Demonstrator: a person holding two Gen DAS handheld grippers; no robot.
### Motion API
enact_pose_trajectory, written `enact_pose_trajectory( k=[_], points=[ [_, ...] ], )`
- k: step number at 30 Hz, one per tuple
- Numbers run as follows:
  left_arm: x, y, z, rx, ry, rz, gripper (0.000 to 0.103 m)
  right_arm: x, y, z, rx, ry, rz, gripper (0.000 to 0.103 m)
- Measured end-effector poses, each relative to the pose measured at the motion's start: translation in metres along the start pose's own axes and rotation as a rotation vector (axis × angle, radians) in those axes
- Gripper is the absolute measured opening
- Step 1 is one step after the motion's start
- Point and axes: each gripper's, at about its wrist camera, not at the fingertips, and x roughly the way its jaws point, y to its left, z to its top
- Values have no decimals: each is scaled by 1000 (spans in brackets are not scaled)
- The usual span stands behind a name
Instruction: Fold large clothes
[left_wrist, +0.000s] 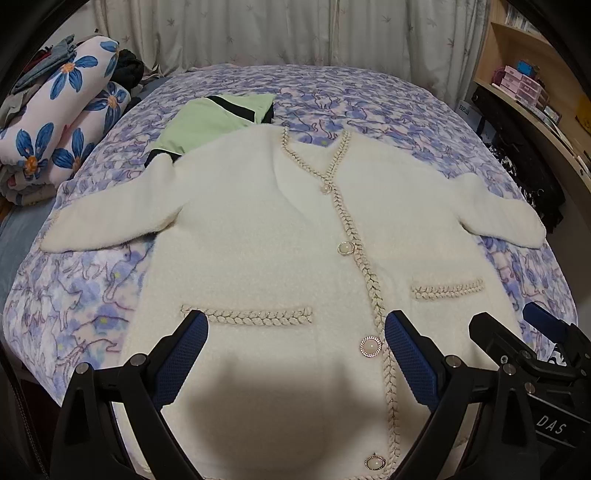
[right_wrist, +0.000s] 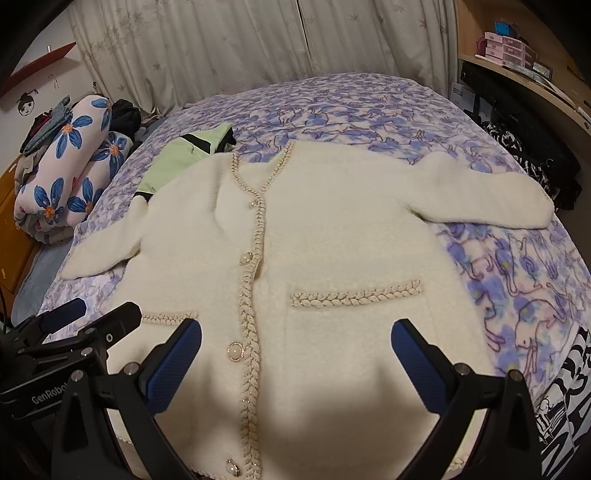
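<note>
Left wrist view: we see the cream cardigan (left_wrist: 266, 236) spread flat on the bed (left_wrist: 388, 96), buttoned, sleeves out. The left gripper (left_wrist: 295, 354) hangs over its hem, jaws wide apart, holding nothing. We judge the fleece soft, limp, fairly bulky; best pinched at a cuff or a shoulder seam, clear of the pearl buttons (left_wrist: 370, 347).

Right wrist view: the right gripper (right_wrist: 295, 360) hovers likewise, jaws agape and empty. Only here does a black-and-white patterned cloth (right_wrist: 565, 406) show at the bed's near right corner; the green garment (right_wrist: 177, 158) appears in both.
</note>
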Motion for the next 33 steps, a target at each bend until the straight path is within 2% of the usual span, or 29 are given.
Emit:
enact_pose_trajectory(
  k=[18,27,33],
  points=[
    [7,-14,8,14,9,0,95,5,-9,5,6,-21,-6,103],
    [13,-36,24,65,-5,13,95,9,-39,20,5,-60,3,102],
    [20,-55,51,98,-23,-25,96,5,-64,41,20,-88,6,102]
  ],
)
